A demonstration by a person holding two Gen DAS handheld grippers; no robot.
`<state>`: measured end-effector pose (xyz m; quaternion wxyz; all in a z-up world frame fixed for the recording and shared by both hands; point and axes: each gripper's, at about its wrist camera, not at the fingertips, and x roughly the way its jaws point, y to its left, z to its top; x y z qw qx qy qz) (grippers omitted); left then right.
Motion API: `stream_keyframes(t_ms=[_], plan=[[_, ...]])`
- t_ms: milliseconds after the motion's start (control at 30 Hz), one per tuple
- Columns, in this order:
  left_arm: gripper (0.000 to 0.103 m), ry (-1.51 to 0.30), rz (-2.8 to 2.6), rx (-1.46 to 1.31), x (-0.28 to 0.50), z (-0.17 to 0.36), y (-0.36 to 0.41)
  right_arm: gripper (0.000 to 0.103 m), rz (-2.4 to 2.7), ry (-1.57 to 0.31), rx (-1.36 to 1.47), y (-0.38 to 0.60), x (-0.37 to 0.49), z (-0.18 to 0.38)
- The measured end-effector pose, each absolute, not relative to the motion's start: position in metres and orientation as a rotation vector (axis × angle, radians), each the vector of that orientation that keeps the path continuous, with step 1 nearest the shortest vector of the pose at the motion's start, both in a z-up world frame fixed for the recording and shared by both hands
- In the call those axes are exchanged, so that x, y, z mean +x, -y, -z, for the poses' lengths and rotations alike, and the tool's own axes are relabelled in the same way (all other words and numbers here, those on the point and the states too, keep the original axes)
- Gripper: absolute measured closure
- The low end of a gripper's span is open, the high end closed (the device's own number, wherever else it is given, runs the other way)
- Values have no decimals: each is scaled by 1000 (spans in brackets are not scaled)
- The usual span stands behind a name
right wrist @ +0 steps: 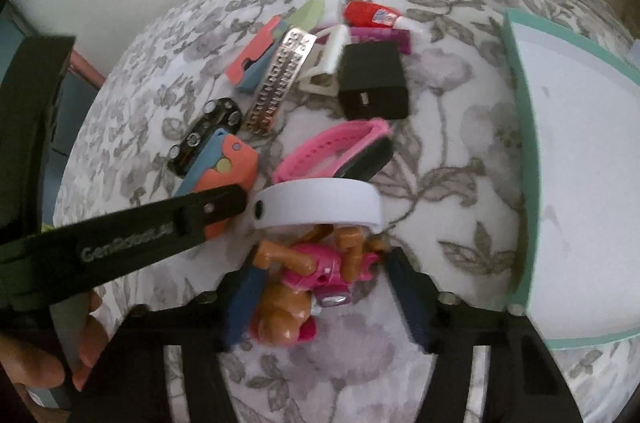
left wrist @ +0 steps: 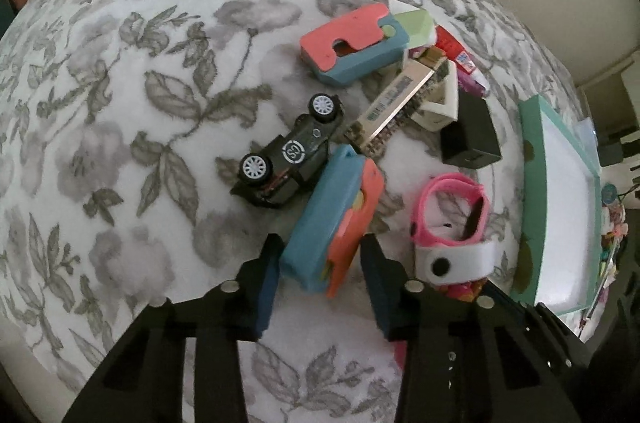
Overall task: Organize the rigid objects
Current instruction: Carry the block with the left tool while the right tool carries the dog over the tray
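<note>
My left gripper [left wrist: 320, 279] straddles the blue-and-coral block [left wrist: 332, 219] on the floral blanket [left wrist: 120, 83], beside the black toy car [left wrist: 290, 155] marked "63"; can't tell if pads press. Right gripper [right wrist: 320, 297] brackets the pink pup figure [right wrist: 304, 283], right pad apart, unclenched. "GenRobot.AI" shows on the left one's finger [right wrist: 132, 243].

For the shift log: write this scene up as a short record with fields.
surface: floral bedspread
left tool: straddles blue-and-coral block; contact unclear
right tool: around pink-and-tan toy figure; left pad at it, right pad apart
beside block: black toy car, on its side
other items: second blue-and-coral block, black box, pink strap, white band
container: teal-rimmed tray, at the right, nothing visible in it
</note>
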<state>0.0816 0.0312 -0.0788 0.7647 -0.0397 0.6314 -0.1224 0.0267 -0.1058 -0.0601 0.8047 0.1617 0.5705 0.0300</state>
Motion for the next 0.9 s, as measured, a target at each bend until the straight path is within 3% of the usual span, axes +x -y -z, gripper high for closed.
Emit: stream_keyframes(t_ms=[200,900], plan=[[79,-1366,287,-100,77,68,-29,46,-57,-1220,392,118,18,59],[81,-1290,273,-133,56,22,-38,46,-41,-1124,463,151,-15,12]])
